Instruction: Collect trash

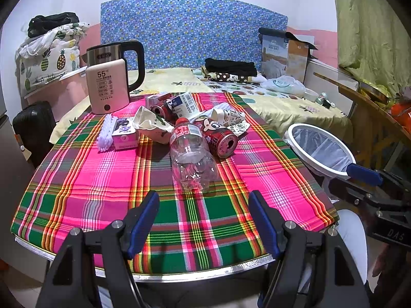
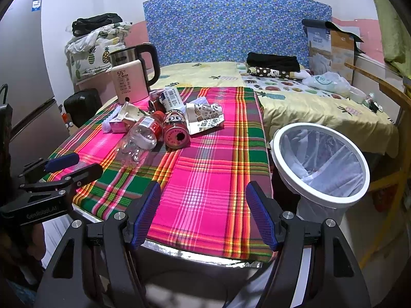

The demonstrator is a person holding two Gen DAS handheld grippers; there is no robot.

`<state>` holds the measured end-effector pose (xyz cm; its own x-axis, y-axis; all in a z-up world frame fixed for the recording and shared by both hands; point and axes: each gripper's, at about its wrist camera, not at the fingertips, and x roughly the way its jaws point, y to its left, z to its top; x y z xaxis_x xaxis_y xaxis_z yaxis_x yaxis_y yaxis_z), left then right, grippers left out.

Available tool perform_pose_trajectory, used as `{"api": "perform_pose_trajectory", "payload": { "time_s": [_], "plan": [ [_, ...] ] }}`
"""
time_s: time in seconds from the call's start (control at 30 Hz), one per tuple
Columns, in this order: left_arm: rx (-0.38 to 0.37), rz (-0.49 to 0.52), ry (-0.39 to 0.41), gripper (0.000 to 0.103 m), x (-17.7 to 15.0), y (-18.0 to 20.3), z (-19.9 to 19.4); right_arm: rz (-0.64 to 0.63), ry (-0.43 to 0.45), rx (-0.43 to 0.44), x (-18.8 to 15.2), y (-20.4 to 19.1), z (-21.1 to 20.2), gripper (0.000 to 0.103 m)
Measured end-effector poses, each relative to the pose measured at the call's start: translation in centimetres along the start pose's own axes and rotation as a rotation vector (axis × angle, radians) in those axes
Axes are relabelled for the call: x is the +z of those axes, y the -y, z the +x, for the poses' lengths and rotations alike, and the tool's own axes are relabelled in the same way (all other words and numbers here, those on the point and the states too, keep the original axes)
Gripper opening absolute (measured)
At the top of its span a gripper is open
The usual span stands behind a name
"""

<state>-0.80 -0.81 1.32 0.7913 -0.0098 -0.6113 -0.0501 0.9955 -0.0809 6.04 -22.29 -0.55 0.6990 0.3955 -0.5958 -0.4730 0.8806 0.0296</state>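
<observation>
Trash: crushed clear plastic bottle (image 1: pixel 191 159) lies on plaid-covered table (image 1: pixel 102 179), nearest left hand-held gripper (image 1: pixel 203 218).
Grippers: left and right hand-held gripper (image 2: pixel 203 210) both spread wide, empty.
Advice: straddle the bottle's body, squeeze gently; white-rimmed lined bin (image 2: pixel 321 164) waits beside the table.

The left gripper (image 1: pixel 203 208) hangs wide open over the checked tablecloth (image 1: pixel 102 169). At 12 o'clock, just ahead, a clear bottle (image 1: pixel 191 159) lies touching a red can (image 1: pixel 219 138). The white bin (image 1: pixel 321 148) sits at 3 o'clock.

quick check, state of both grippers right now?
Left gripper: open, holding nothing.
Right gripper: open, holding nothing.
</observation>
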Motion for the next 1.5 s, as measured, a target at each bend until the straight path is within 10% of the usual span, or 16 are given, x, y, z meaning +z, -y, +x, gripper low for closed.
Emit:
{"api": "perform_pose_trajectory", "payload": {
  "time_s": [1.5],
  "plan": [
    [0.010, -0.042, -0.069, 0.074, 2.7, -1.6, 7.0, -0.008, -0.041, 0.046, 1.9, 1.0, 3.8, 0.070]
  ]
}}
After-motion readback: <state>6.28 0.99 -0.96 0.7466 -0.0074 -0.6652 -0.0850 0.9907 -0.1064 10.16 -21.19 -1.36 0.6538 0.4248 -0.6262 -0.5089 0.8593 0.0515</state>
